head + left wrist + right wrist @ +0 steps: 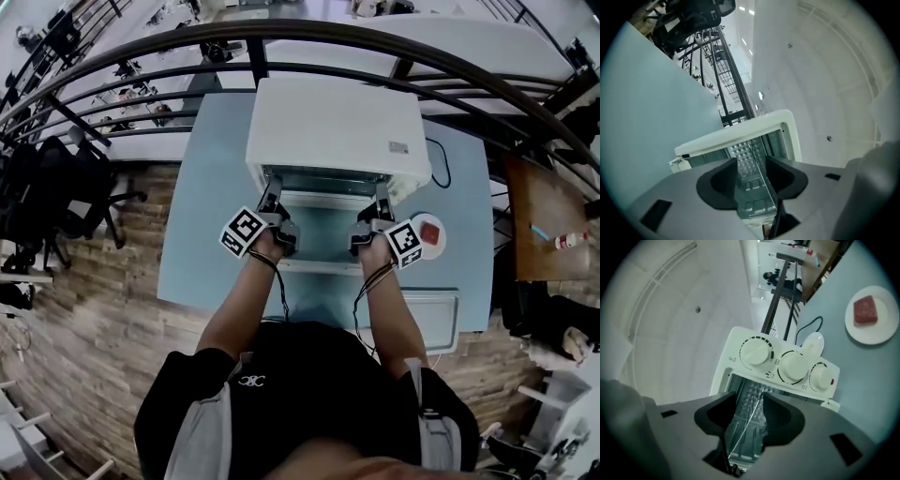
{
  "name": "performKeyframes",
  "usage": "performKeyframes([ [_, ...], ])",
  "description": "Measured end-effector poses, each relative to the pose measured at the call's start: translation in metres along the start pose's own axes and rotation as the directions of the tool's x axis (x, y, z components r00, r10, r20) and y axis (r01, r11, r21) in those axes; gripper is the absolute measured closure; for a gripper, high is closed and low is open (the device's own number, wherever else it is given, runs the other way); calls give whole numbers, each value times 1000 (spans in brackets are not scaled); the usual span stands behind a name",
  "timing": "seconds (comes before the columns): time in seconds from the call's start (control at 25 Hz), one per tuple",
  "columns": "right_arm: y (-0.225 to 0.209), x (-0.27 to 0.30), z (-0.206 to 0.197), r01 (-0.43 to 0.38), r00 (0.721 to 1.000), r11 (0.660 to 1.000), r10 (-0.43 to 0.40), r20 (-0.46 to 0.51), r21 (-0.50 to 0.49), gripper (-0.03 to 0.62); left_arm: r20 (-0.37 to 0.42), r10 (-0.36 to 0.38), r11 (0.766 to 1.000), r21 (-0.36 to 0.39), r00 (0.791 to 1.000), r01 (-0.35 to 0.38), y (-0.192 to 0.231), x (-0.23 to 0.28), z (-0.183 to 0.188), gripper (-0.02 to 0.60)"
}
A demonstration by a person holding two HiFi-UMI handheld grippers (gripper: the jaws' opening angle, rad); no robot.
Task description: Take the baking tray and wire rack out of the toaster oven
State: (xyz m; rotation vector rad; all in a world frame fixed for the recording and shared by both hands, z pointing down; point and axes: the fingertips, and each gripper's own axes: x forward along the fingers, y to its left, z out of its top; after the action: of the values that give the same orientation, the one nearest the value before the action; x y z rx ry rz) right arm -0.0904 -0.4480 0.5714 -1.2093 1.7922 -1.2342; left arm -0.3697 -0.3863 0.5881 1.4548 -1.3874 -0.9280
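**Operator A:** Head view, what have you got?

**Operator B:** I have my left gripper (pixel 272 199) and right gripper (pixel 381 202) at the open mouth of the white box-shaped toaster oven (pixel 328 131) on the pale blue table (pixel 206 234).

**Operator A:** Fingers?

**Operator B:** Both pairs are spread wide, pressing nothing. The embossed silver metal baking tray (pixel 741 410) sits inside the oven. The thin silver wire rack (pixel 756 410) runs through the gap between my right fingers (pixel 783 420).
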Motion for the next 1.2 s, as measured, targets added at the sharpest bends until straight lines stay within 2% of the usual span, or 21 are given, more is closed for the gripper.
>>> performKeyframes([
  [0.16, -13, 11, 8, 35, 999, 997, -37, 32, 74, 421, 23, -23, 997, -71, 999, 25, 4, 14, 6, 399],
  [0.32, -24, 19, 6, 50, 997, 990, -56, 47, 134, 493, 57, -23, 984, -174, 998, 33, 12, 25, 13, 402],
  [0.36, -26, 19, 6, 48, 997, 987, -57, 54, 153, 529, 56, -26, 983, -179, 998, 36, 12, 26, 13, 430],
  [0.48, -24, 13, 7, 33, 997, 980, -46, 65, 194, 562, 51, -64, 984, -162, 997, 71, 2, 22, 12, 547],
  [0.72, -21, 8, 6, 42, 997, 974, -55, 54, 222, 568, 48, -73, 979, -186, 996, 81, -3, 15, 14, 552],
  [1.2, -27, -16, -1, 45, 998, 972, -51, 23, 229, 571, 32, -65, 982, -177, 997, 70, 3, -10, 2, 554],
])
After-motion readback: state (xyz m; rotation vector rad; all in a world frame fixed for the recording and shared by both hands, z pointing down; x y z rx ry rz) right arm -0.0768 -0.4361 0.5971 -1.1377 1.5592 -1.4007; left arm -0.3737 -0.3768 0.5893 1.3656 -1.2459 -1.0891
